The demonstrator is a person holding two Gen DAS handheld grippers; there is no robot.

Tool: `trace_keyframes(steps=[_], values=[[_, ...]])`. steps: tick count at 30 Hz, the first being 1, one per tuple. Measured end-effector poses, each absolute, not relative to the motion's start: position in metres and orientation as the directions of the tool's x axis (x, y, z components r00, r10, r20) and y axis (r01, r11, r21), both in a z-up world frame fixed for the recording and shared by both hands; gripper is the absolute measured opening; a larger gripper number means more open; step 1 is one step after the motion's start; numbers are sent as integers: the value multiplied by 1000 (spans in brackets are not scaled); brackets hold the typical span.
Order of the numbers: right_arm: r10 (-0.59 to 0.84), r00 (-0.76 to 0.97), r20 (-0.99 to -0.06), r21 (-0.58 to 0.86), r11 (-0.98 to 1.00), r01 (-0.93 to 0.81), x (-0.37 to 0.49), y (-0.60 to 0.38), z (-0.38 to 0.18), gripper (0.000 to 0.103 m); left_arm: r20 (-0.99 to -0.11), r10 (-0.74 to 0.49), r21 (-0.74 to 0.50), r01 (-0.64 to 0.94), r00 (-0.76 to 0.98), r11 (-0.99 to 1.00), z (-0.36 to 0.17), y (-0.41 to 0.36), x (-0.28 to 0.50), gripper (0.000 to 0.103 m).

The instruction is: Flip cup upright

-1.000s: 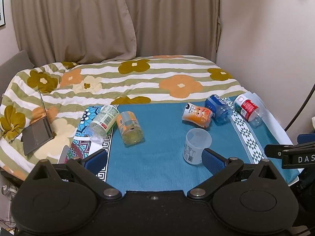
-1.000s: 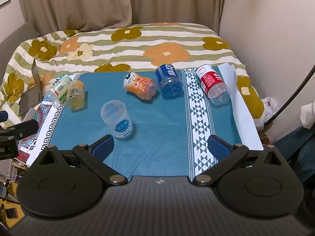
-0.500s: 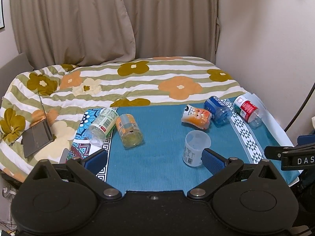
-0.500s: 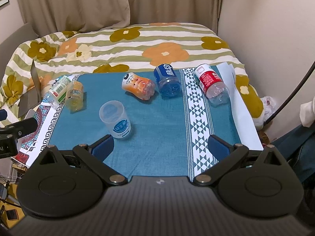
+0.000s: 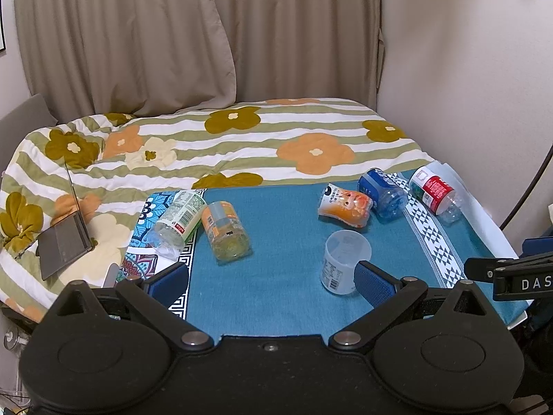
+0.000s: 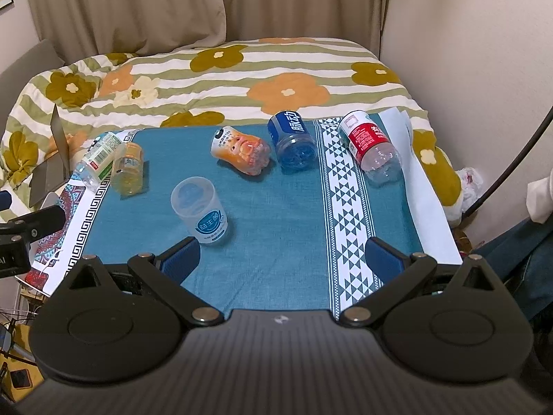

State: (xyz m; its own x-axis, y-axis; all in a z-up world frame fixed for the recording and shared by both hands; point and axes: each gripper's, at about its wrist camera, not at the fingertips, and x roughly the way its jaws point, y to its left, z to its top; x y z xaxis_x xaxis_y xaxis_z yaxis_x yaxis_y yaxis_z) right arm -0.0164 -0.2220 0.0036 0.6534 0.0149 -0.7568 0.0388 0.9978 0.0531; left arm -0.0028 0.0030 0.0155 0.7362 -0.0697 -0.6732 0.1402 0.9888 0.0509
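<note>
A translucent plastic cup [image 5: 340, 259] with a blue round logo stands upright on the teal cloth, mouth up; it also shows in the right wrist view [image 6: 200, 207]. My left gripper [image 5: 271, 282] is open and empty, its right finger just in front of the cup. My right gripper [image 6: 281, 259] is open and empty, its left finger just below the cup.
Several bottles lie on their sides on the teal cloth [image 6: 276, 214]: an orange one [image 6: 242, 150], a blue one [image 6: 292, 138], a red one [image 6: 368, 145], and two at the left [image 5: 204, 221]. A laptop [image 5: 65, 231] lies on the flowered bedspread.
Both grippers have drifted slightly; the scene sits a little lower in the left wrist view. The cup and bottles have not moved.
</note>
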Motion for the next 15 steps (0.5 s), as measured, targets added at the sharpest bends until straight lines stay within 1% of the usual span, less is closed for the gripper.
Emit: trace_keyframes(steps=[15], values=[[10, 645, -764, 48, 998, 42, -13, -222, 1, 103, -677, -87, 39, 153, 731, 987, 12, 9, 8, 103]])
